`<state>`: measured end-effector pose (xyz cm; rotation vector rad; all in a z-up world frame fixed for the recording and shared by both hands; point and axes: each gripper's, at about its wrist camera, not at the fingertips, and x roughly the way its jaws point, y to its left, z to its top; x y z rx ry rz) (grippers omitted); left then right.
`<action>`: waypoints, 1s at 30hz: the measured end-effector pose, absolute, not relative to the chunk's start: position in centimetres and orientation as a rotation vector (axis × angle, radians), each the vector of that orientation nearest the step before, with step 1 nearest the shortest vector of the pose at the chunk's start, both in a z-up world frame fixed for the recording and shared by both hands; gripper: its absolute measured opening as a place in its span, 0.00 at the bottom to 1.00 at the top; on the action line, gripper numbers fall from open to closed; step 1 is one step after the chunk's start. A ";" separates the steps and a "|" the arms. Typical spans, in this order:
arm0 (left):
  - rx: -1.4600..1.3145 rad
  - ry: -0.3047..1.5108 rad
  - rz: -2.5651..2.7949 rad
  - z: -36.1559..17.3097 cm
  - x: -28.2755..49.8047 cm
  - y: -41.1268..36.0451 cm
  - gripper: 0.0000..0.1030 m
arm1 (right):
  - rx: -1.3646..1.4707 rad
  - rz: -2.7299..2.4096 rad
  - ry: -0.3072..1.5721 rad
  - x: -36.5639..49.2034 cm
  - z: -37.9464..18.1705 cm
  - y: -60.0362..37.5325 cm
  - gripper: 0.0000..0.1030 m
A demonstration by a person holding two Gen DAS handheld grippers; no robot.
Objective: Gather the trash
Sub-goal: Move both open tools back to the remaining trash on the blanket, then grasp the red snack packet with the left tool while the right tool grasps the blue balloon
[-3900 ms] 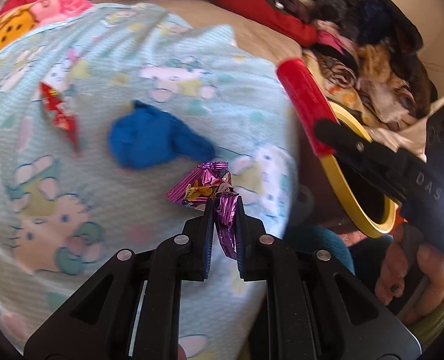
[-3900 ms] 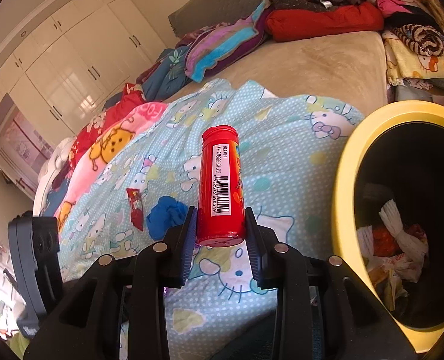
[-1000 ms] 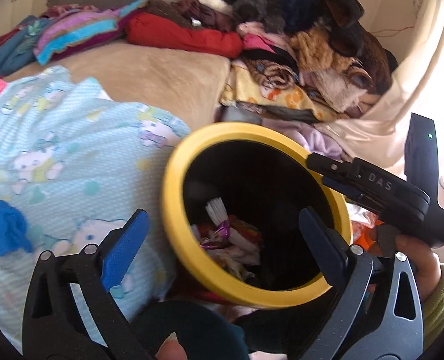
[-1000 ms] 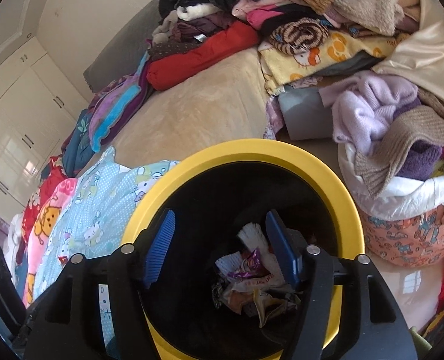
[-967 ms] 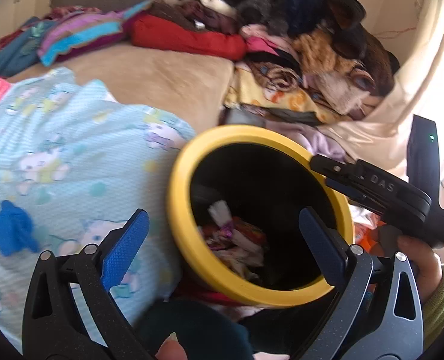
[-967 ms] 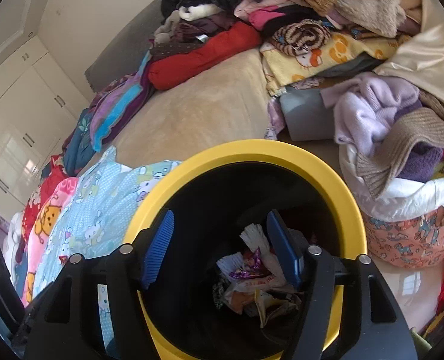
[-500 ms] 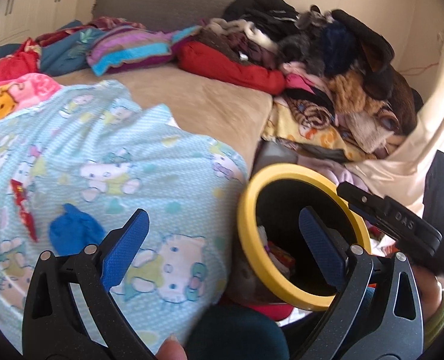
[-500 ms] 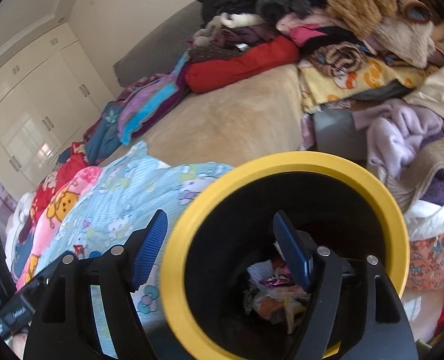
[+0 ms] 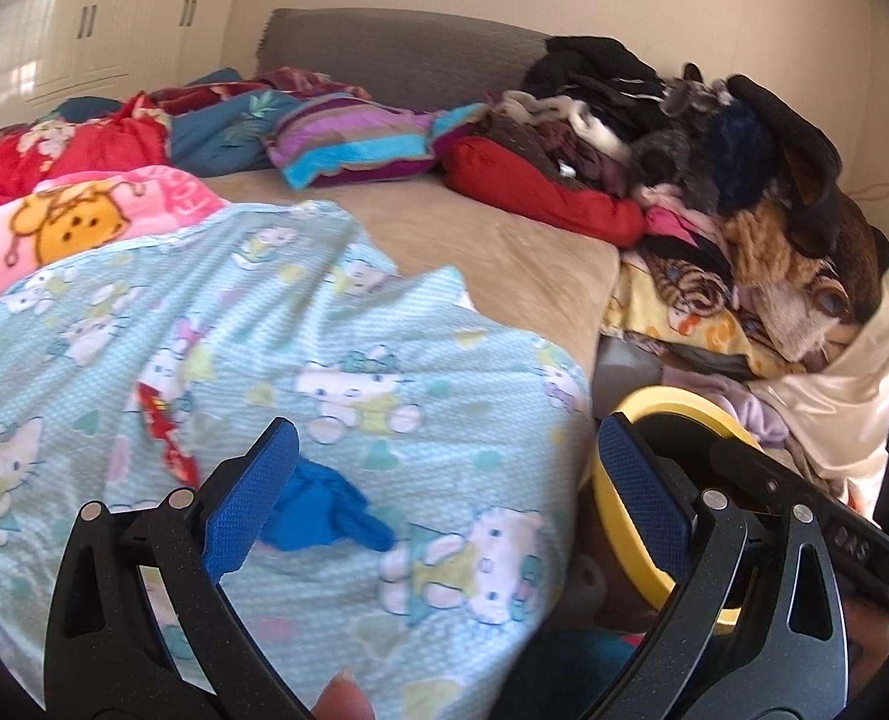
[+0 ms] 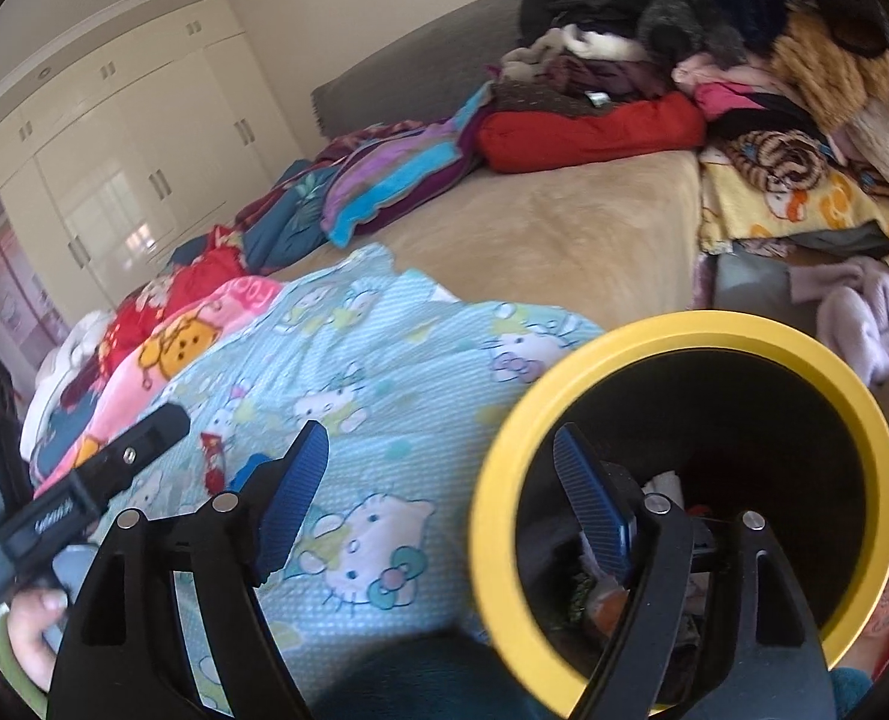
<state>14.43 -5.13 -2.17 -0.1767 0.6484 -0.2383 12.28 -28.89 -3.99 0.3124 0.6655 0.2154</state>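
Bedside trash collection: 2 grippers, both empty, 2 loose items on the blanket.

Left gripper [image 9: 444, 468]: jaws wide apart, nothing between them, aimed over the Hello Kitty blanket [image 9: 324, 330]. Right gripper [image 10: 444, 480]: jaws likewise spread and empty, straddling the near rim of the yellow-rimmed bin [image 10: 684, 324], which holds wrappers at the bottom and stands at the bed's right edge. Item 1, blue crumpled wad [image 9: 324, 507]: lies on the blanket just ahead of the left gripper's left finger, slightly left of its centre line. Item 2, red wrapper [image 9: 165, 438]: lies further left and beyond the wad, its long axis running diagonally away from the gripper. Judgement: the left gripper is the nearer one; the wad looks the likelier next pick, needing a small leftward shift.
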 end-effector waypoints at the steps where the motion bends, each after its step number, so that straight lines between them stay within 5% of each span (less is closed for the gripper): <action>1: -0.182 0.648 -0.230 -2.2 14.5 -4.6 0.89 | 0.305 0.221 0.668 12.2 -4.0 -28.3 0.73; 22: -0.344 0.713 0.006 -6.8 16.3 6.5 0.89 | 0.099 0.425 0.834 15.4 -8.3 -14.3 0.73; 30: -0.404 0.765 0.028 -9.3 17.1 8.7 0.86 | 0.109 0.461 0.935 17.8 -10.6 -11.9 0.56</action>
